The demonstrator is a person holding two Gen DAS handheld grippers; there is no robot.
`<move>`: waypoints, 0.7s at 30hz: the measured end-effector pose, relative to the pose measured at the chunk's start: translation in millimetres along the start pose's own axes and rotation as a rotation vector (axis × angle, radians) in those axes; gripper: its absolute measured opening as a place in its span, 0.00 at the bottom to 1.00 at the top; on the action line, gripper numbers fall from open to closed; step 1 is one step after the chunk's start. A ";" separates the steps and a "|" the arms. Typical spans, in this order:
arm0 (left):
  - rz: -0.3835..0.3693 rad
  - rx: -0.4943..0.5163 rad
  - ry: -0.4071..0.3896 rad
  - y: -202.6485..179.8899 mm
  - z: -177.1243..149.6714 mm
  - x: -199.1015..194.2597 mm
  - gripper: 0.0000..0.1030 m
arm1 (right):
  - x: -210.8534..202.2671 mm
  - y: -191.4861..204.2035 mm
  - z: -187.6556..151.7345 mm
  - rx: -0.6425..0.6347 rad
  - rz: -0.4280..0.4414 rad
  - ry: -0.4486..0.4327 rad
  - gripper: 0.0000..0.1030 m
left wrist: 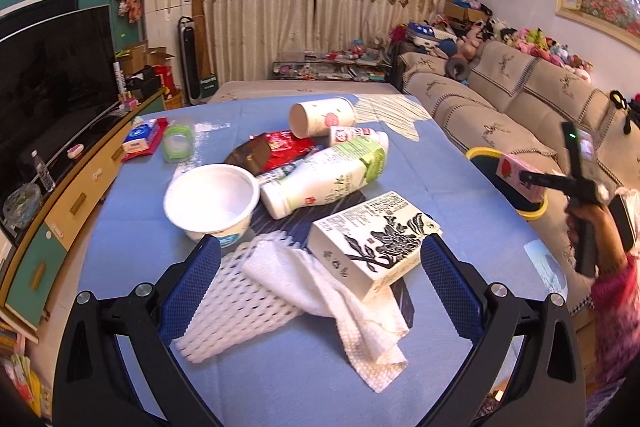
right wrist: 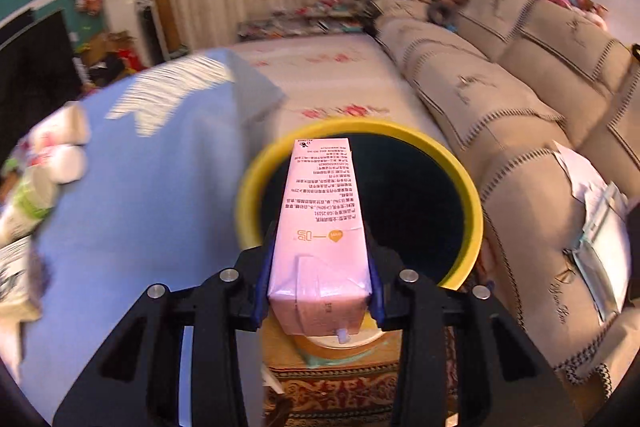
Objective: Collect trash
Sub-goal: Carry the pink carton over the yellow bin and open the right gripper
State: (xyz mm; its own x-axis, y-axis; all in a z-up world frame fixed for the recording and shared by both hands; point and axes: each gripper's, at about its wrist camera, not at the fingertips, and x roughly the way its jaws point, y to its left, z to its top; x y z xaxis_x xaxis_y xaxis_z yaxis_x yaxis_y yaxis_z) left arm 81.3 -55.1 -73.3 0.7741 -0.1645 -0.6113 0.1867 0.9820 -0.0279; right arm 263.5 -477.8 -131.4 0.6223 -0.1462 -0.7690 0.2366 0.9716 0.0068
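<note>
Disposal is the step in hand, judging by the left wrist view: off to the right, a hand carries the right gripper with a pink carton pinched in it, poised over the yellow-rimmed bin beside the sofa. Nearer, the left gripper hangs over the blue tablecloth with its blue pads spread wide and nothing between them. Below it lie a white foam net sleeve, a crumpled white paper towel and a black-and-white printed box. Further back lie a white tub, a green-labelled bottle, a paper cup on its side and a red wrapper.

In the right wrist view the carton is clamped by its base between the blue pads of the right gripper, its long body pointing out over the bin's dark mouth. It is a slim pink drink carton with small printed text and an orange logo, its folded end facing the camera. The next move seems to call for spreading the jaws while the carton is over the opening, so it falls inside the rim rather than onto the rug.
</note>
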 end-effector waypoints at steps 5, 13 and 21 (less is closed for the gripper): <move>-0.026 0.048 0.038 -16.0 6.2 25.5 0.95 | 53.4 -10.2 18.5 0.025 -0.066 0.054 0.35; -0.101 0.145 0.101 -37.0 13.2 66.2 0.95 | 76.4 -15.3 26.5 0.042 -0.094 0.053 0.64; -0.150 0.292 0.135 -51.1 16.5 94.5 0.95 | 56.8 -12.7 18.0 0.060 -0.031 0.024 0.71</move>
State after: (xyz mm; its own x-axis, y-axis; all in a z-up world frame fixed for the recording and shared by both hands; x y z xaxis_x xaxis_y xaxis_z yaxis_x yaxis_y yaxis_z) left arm 154.9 -122.4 -116.6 0.6417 -0.2719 -0.7172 0.4722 0.8769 0.0901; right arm 309.3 -501.8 -163.6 0.5958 -0.1705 -0.7848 0.3000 0.9537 0.0206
